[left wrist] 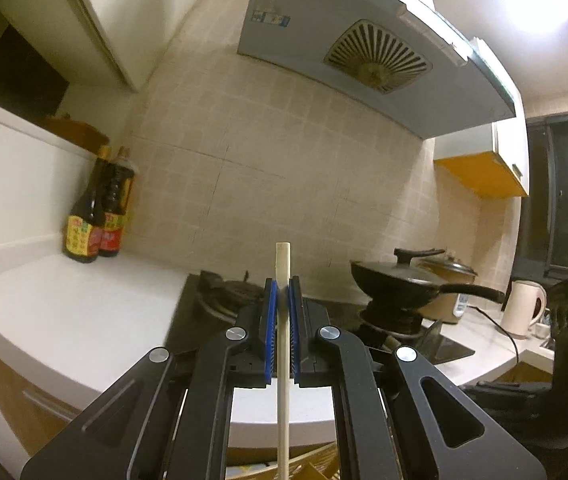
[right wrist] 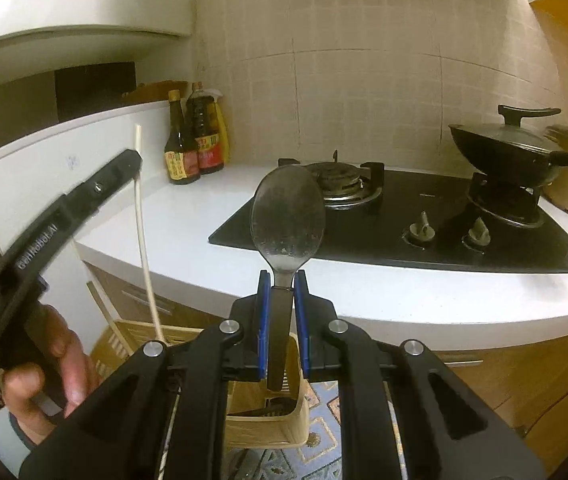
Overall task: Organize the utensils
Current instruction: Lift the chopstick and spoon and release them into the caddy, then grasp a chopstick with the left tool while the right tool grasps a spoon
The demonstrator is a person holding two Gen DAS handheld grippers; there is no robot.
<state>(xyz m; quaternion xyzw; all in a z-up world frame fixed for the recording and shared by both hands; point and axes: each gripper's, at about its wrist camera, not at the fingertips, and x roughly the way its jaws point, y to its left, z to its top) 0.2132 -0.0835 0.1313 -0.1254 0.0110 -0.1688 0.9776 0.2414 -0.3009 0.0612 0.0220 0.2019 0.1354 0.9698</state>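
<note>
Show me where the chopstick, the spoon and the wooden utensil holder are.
chopstick [left wrist: 283,344]: left wrist view, on the shaft between the pads.
spoon [right wrist: 287,216]: right wrist view, middle of the bowl.
wooden utensil holder [right wrist: 268,426]: right wrist view, its front wall.

A chopstick is held upright between the left gripper fingers, its top sticking out past the tips. A spoon is clamped by the handle in the right gripper, bowl up. A wooden utensil holder is seen below the right gripper. Ahead of it lies the gas stove; sauce bottles are placed ahead-left, a lidded wok ahead-right on a burner.
</note>
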